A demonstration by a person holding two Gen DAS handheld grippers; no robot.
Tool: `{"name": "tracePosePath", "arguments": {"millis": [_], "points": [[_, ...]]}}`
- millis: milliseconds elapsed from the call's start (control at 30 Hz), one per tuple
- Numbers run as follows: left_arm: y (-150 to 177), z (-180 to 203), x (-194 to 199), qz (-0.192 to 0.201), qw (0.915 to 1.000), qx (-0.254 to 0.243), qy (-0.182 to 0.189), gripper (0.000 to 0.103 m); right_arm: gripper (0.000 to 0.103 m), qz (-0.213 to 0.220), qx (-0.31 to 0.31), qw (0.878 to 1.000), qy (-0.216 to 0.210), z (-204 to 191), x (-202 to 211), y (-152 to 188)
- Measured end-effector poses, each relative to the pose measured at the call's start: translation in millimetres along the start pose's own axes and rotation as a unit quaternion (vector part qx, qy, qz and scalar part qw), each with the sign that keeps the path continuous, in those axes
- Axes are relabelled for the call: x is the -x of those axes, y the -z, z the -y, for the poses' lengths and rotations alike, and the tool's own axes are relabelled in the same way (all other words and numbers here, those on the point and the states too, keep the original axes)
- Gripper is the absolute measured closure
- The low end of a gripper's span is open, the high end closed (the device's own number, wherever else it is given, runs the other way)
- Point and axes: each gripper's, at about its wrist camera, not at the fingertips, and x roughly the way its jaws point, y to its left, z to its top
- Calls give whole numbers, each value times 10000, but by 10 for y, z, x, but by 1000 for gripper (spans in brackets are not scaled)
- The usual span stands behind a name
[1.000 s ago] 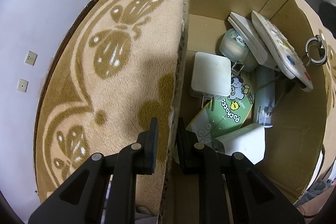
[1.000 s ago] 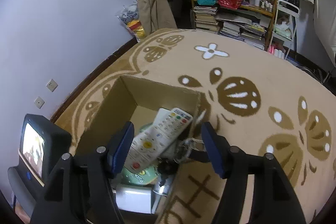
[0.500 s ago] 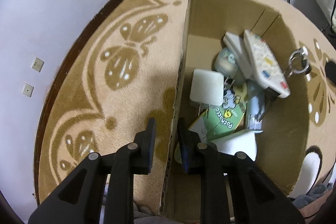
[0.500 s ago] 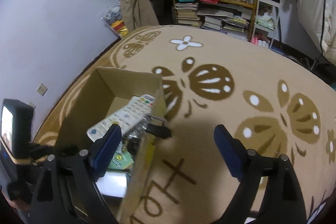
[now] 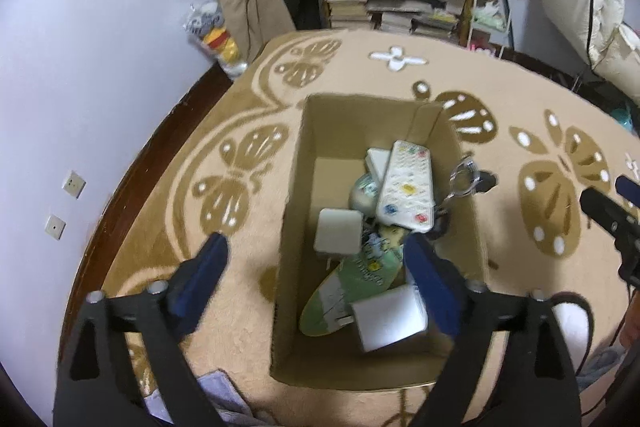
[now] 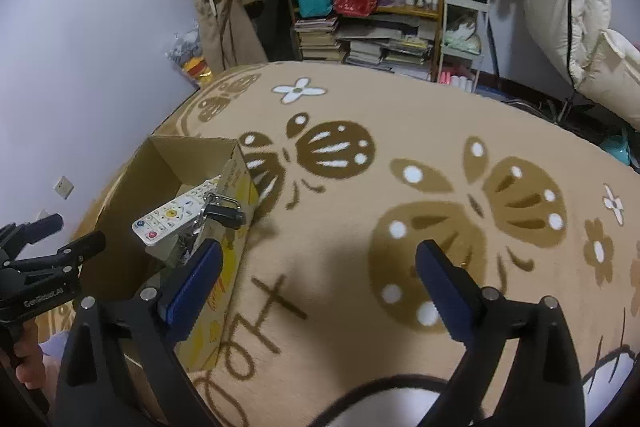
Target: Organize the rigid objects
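Both left gripper point(image 5: 316, 275) and right gripper point(image 6: 318, 285) gape wide, empty. Remote point(image 5: 407, 185) inside box point(image 5: 296, 163): light, stiff, smooth; grasp across its narrow sides.

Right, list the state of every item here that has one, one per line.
left gripper: open, empty, above the box
right gripper: open, empty, over the rug
cardboard box: open-topped, upright, holding items
remote control: tilted, lying on other items
key ring: hooked over the box's right wall

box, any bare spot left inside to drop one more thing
Bare floor shows in the cardboard box along its left wall and far end, beside the square white block. The right side is crowded: remote, keyring, green card.
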Motion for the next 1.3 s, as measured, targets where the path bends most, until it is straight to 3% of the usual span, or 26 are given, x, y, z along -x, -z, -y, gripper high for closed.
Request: {"name": "tracePosePath", "arguments": {"millis": [133, 300, 600, 833, 1300], "points": [[-33, 19, 218, 356, 9993, 76, 129, 1, 1, 104, 7, 9999, 137, 77, 163, 30], [-3, 104, 502, 764, 9968, -172, -137, 1, 1, 264, -27, 9996, 120, 143, 350, 64], [223, 168, 913, 1344, 9908, -171, -69, 1, 1, 844, 10, 9964, 86, 181, 794, 253], [432, 166, 1094, 1612, 9869, -15, 4, 1, 0, 1330, 64, 9910, 128, 194, 997, 479], [733, 233, 1135, 1795, 9837, 19, 49, 1, 0, 1515, -223, 9882, 34, 357, 981, 820]]}}
